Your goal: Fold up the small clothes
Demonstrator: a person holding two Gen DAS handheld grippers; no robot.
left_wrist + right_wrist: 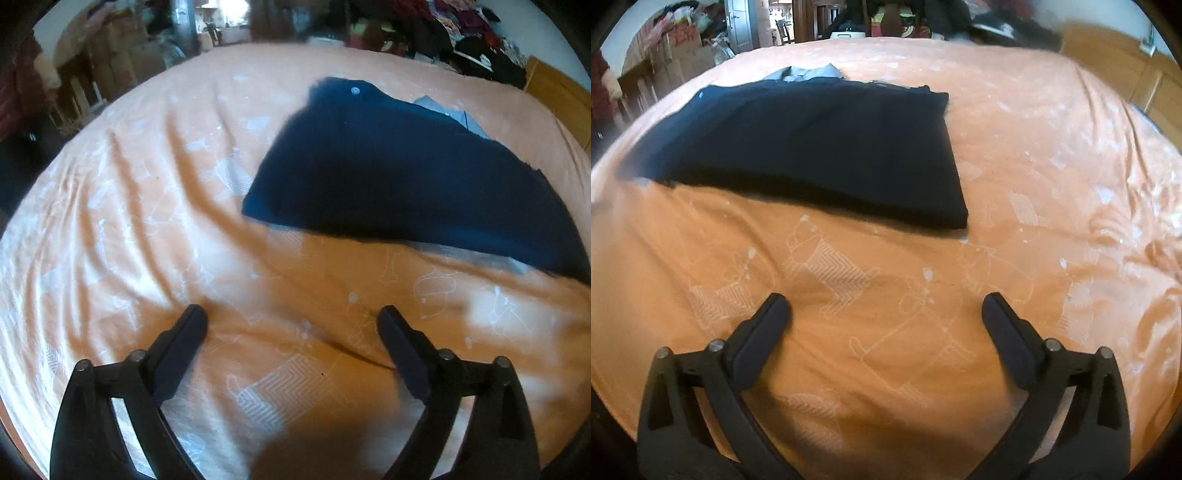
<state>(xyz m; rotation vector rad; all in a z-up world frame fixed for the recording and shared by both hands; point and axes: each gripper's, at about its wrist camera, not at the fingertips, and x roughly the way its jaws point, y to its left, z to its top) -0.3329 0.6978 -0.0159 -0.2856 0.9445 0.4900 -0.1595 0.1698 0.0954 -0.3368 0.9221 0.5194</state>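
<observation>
across the top of both frames, clutter beyond the bed: piled clothes (pixel 469 26) at upper right of the left wrist view, cardboard boxes (pixel 683 48) at upper left of the right wrist view, a wooden panel (pixel 1108 62) at upper right; nothing between either gripper and the cloth, only wrinkled orange bedsheet (pixel 886 332) with white animal outlines. in the upper half of each frame, a dark navy garment (pixel 399 173) lying flat and folded on the sheet, a pale button near its far edge, a grey piece (pixel 809 72) peeking out behind it. at the bottom, left gripper (pixel 291 317) and right gripper (pixel 886 304) both spread wide, empty, hovering over bare sheet, apart from the garment.
</observation>
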